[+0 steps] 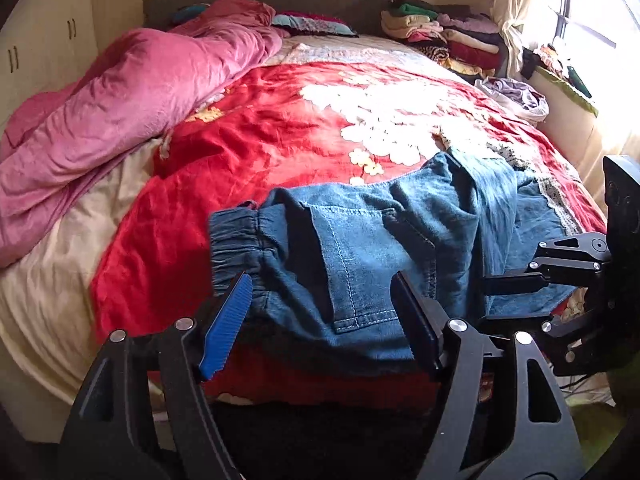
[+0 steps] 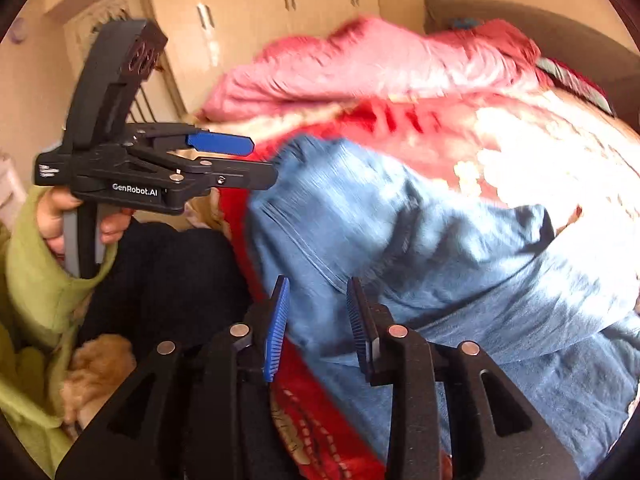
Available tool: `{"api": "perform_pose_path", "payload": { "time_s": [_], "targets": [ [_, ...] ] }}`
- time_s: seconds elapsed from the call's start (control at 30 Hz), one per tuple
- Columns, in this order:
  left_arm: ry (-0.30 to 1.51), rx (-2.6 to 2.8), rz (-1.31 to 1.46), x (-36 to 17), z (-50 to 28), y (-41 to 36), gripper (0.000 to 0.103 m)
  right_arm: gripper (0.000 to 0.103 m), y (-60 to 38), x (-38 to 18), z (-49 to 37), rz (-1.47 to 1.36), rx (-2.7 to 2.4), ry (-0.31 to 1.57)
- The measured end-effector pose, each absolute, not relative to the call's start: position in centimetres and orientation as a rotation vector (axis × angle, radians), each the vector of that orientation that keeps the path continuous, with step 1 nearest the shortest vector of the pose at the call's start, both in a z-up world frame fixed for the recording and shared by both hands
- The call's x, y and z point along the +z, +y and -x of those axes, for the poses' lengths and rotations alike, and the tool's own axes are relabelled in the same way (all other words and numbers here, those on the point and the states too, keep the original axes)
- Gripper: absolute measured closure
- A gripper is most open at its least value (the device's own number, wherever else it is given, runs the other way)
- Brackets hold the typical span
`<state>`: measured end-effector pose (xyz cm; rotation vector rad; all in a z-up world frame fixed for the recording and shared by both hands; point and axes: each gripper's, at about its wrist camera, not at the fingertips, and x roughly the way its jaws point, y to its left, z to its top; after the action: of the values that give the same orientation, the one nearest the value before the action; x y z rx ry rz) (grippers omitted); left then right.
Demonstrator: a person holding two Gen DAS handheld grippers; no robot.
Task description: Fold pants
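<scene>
Blue denim pants lie crumpled on the red flowered blanket near the bed's front edge, elastic waistband to the left. My left gripper is open, its jaws wide apart just in front of the pants, touching nothing. My right gripper enters from the right at the pants' right side. In the right wrist view the pants are blurred; my right gripper is open over their near edge. The left gripper shows there at left, open, held in a hand.
A pink quilt is bunched at the bed's left. Stacked folded clothes sit at the back right by the window. A cream sheet covers the bed's left front. Wardrobe doors stand behind.
</scene>
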<state>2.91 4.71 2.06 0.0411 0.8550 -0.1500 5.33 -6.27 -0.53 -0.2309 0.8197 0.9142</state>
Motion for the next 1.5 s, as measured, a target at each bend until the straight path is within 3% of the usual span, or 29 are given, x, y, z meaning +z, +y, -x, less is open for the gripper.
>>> {"api": "perform_pose_path", "payload": {
  "time_s": [0.1, 0.33, 0.47, 0.67, 0.97, 1.0, 1.03, 1.1, 1.2, 1.47, 1.5],
  "targets": [
    [0.901, -0.119, -0.087, -0.1, -3.9, 3.9, 0.039, 0.074, -5.3, -3.3, -6.3, 0.282, 0.852, 0.939],
    [0.904, -0.085, -0.113, -2.3, -4.2, 4.0, 0.039, 0.073, -6.5, -3.5, -6.8, 0.186, 0.872, 0.961],
    [0.853, -0.099, -0.039, -0.6, -3.2, 4.8, 0.039, 0.058, -9.2, -1.0, -6.9, 0.104, 0.872, 0.892],
    [0.743, -0.132, 0.015, 3.9, -1.6, 4.4, 0.038, 0.046, -14.6, 2.3, -8.0, 0.048, 0.703, 0.778],
    [0.83, -0.334, 0.058, 2.8, -4.4, -1.6, 0.036, 0.039, -19.6, 3.4, -15.6, 0.013, 0.456, 0.786],
    [0.858, -0.353, 0.087, 2.1, -4.9, -2.4, 0.038, 0.039, -19.9, 3.3, -16.6, 0.005, 0.454, 0.789],
    [0.884, -0.375, 0.11, 1.5, -5.3, -3.1, 0.049, 0.039, -19.9, 3.2, -18.1, 0.001, 0.438, 0.792],
    [0.923, -0.418, 0.134, 0.3, -5.9, -4.5, 0.059, 0.039, -20.2, 2.4, -20.7, 0.007, 0.386, 0.822],
    [0.976, -0.476, 0.129, -1.1, -6.4, -6.8, 0.066, 0.039, -19.5, 1.4, -24.3, 0.03, 0.343, 0.866],
    [1.046, -0.492, 0.102, -3.7, -8.1, -9.6, 0.067, 0.039, -17.4, -2.2, -30.5, 0.078, 0.279, 0.972],
    [1.044, -0.491, 0.106, -3.8, -8.2, -9.5, 0.067, 0.047, -17.4, -2.8, -30.8, 0.091, 0.274, 0.981]
  ]
}}
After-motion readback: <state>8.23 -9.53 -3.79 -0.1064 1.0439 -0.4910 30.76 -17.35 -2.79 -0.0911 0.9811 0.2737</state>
